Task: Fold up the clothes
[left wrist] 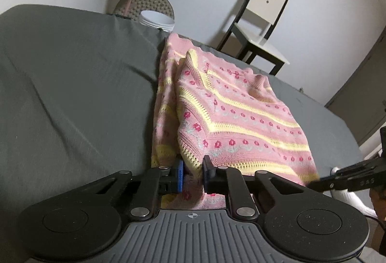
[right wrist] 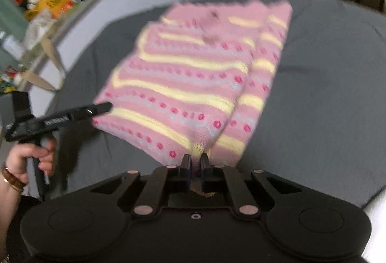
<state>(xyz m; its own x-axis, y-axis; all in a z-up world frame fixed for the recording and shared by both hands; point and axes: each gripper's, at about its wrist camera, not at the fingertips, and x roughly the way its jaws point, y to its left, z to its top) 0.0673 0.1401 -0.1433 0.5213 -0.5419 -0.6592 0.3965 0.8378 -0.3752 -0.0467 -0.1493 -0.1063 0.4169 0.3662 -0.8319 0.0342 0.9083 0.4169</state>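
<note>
A grey sheet (left wrist: 72, 84) covers the bed, with a chair (left wrist: 260, 29) and stacked white bowls (left wrist: 156, 19) by the far wall. My right view is blurred (shelf clutter unreadable). The pink knit sweater (left wrist: 236, 115) lies folded on the sheet; its near hem is hidden behind my tools. My left tool (left wrist: 193, 173) pinches one hem corner, my right tool (right wrist: 195, 161) the other.
</note>
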